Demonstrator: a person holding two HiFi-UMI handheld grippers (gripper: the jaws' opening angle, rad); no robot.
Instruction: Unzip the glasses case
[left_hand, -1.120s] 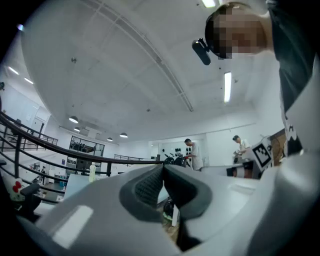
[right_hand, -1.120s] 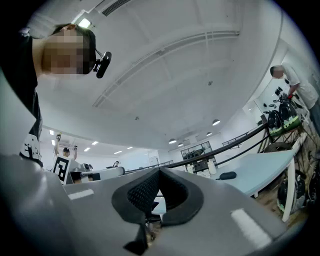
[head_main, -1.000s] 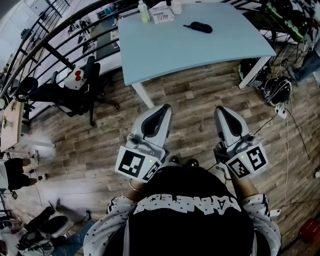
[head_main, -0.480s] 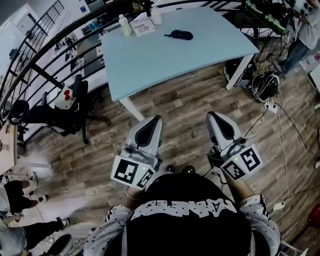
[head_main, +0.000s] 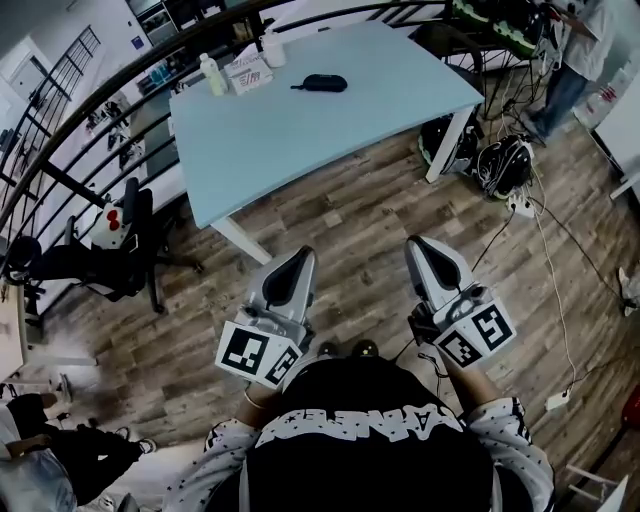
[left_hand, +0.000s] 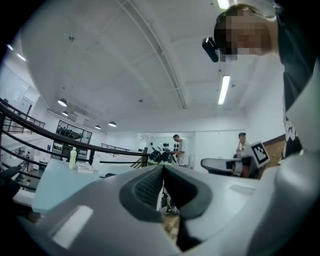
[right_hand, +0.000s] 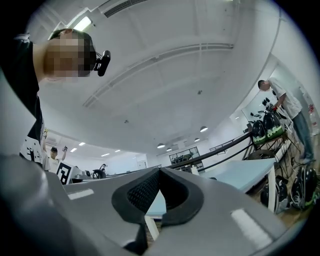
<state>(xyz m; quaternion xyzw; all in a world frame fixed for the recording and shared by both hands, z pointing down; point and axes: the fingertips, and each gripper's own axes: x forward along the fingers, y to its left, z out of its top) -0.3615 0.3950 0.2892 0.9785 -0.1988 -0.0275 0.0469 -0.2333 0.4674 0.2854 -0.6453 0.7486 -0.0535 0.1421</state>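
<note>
The black glasses case (head_main: 323, 83) lies on the far part of the pale blue table (head_main: 300, 140), well ahead of me. Both grippers are held low near my body, over the wooden floor and short of the table. My left gripper (head_main: 292, 268) has its jaws pressed together with nothing between them, and the same shows in the left gripper view (left_hand: 162, 172). My right gripper (head_main: 428, 255) is likewise shut and empty, as in the right gripper view (right_hand: 160, 180). The case does not show in either gripper view.
A bottle (head_main: 210, 74), a white packet (head_main: 246, 72) and a white container (head_main: 271, 48) stand at the table's far left. A black railing (head_main: 90, 130) and an office chair (head_main: 115, 250) lie to the left. Bags and cables (head_main: 500, 165) sit right of the table.
The table and case have shifted left and lower in the head view, as I moved. Both grippers stay shut and held low near my body.
</note>
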